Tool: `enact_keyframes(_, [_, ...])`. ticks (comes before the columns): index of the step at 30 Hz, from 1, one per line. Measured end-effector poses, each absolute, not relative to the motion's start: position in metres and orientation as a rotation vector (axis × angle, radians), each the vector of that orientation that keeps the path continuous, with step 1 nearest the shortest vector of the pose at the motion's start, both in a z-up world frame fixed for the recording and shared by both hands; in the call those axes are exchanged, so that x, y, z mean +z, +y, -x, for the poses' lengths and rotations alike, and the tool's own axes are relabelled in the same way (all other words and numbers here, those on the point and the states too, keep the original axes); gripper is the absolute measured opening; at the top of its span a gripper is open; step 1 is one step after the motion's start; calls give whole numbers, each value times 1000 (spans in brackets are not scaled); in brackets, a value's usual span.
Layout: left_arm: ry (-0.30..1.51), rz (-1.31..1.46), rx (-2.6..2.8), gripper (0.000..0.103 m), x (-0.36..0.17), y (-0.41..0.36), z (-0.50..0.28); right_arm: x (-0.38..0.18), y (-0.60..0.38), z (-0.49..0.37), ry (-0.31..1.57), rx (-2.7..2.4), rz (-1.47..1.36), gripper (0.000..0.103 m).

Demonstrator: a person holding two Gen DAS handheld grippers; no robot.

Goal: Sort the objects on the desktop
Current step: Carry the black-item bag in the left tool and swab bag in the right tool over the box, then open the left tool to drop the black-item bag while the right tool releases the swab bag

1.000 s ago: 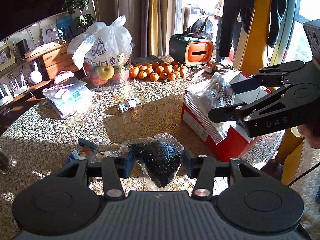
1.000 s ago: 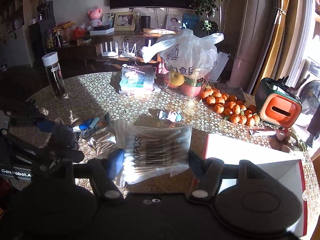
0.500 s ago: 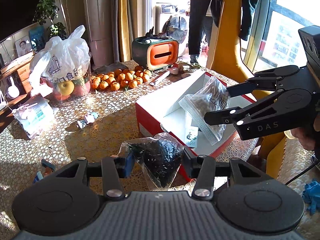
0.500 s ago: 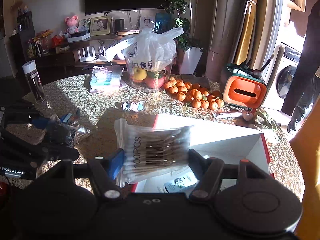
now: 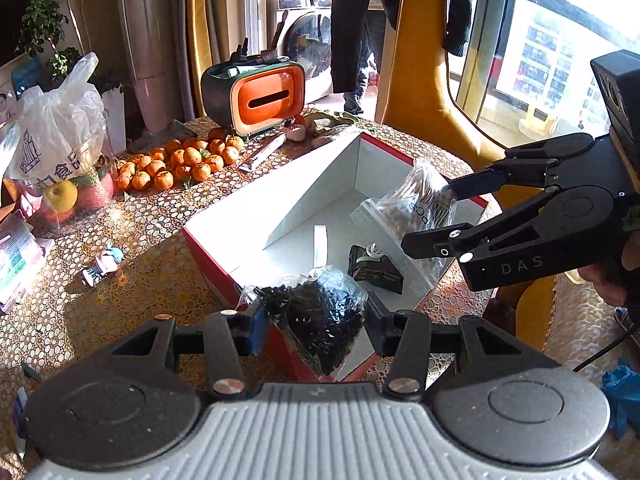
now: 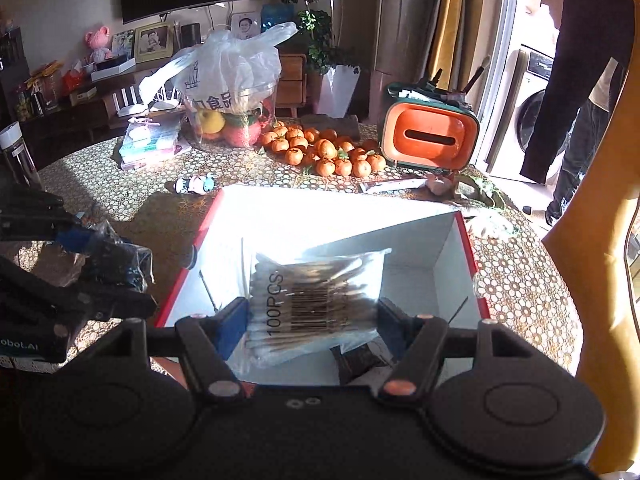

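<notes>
My left gripper [image 5: 316,320] is shut on a clear bag of small black pieces [image 5: 320,316], held over the near rim of a red box with a white inside [image 5: 320,184]. My right gripper [image 6: 312,320] is shut on a clear packet of cotton swabs [image 6: 316,300] marked 100PCS, hanging over the box's inside [image 6: 448,280]. In the left wrist view the right gripper [image 5: 436,216] reaches in from the right with the swab packet [image 5: 416,204]. A small dark packet [image 5: 374,266] lies on the box floor.
On the patterned round table stand a heap of tangerines [image 5: 180,164], an orange and green tissue holder [image 5: 260,98], a fruit tub under a white plastic bag [image 6: 228,92] and a small toy figure [image 6: 196,184]. A person [image 5: 360,20] stands behind the table beside a yellow chair [image 5: 424,60].
Both grippers have swung to the right across the table with their bags, from over the tablecloth to over the open red box. Neither grip has changed.
</notes>
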State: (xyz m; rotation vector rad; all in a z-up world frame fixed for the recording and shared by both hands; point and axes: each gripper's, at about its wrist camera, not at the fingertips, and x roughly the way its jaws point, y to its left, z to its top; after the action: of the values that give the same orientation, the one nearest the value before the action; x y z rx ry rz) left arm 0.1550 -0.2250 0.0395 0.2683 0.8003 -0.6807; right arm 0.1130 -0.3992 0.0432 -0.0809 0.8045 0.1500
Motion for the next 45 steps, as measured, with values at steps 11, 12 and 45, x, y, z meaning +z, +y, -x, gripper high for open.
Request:
enact_keyframes(11, [852,-302,-707,48,5,-264,-191,7,-436,-136,863,106,44,69])
enact_keyframes(12, [858,-304,-705,48,2,-266,-195,4,-439,-138,865,102,42,69])
enact_keyframes(45, [977,-547,-654,47,-61,-318,-270,-50,-450,-199,1008,152,84,69])
